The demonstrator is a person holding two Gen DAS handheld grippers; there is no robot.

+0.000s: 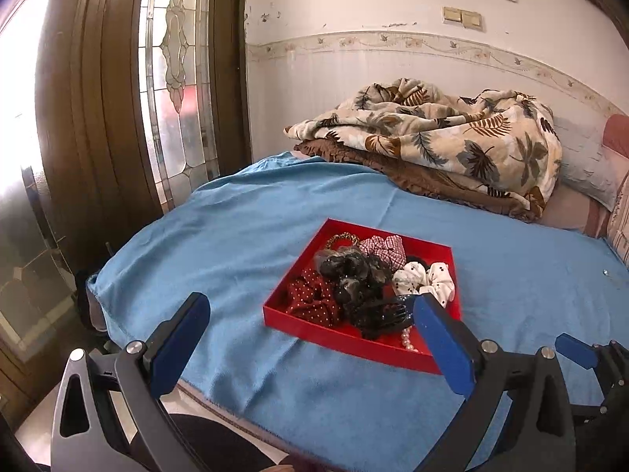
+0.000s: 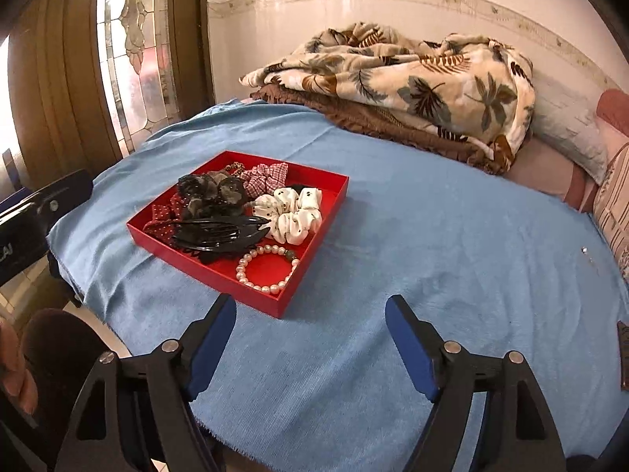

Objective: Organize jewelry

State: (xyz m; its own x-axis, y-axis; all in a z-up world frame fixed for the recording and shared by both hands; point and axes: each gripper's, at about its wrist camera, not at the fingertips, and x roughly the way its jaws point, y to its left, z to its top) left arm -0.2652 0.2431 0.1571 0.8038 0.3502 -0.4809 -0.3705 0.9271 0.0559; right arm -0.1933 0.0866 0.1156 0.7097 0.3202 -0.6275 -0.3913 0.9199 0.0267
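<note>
A red tray (image 2: 220,279) lies on the blue bed cover (image 2: 432,236). It holds a pearl bracelet (image 2: 263,288) at its near corner, a black hair clip (image 2: 220,232), a white dotted scrunchie (image 2: 291,212), a red dotted one (image 1: 310,295), a grey-black one (image 1: 350,271) and a plaid one (image 1: 383,247). My left gripper (image 1: 310,303) hovers open just before the tray's near edge (image 1: 346,344), nothing between its blue pads. My right gripper (image 2: 311,303) stands open over the cover, close to the tray's near right corner, empty.
A leaf-print blanket (image 2: 412,78) is heaped at the back of the bed, with pillows (image 2: 570,133) to the right. A wooden door with patterned glass (image 1: 173,78) stands left. The bed's edge (image 1: 220,397) runs just under the grippers. A small shiny item (image 2: 583,250) lies far right.
</note>
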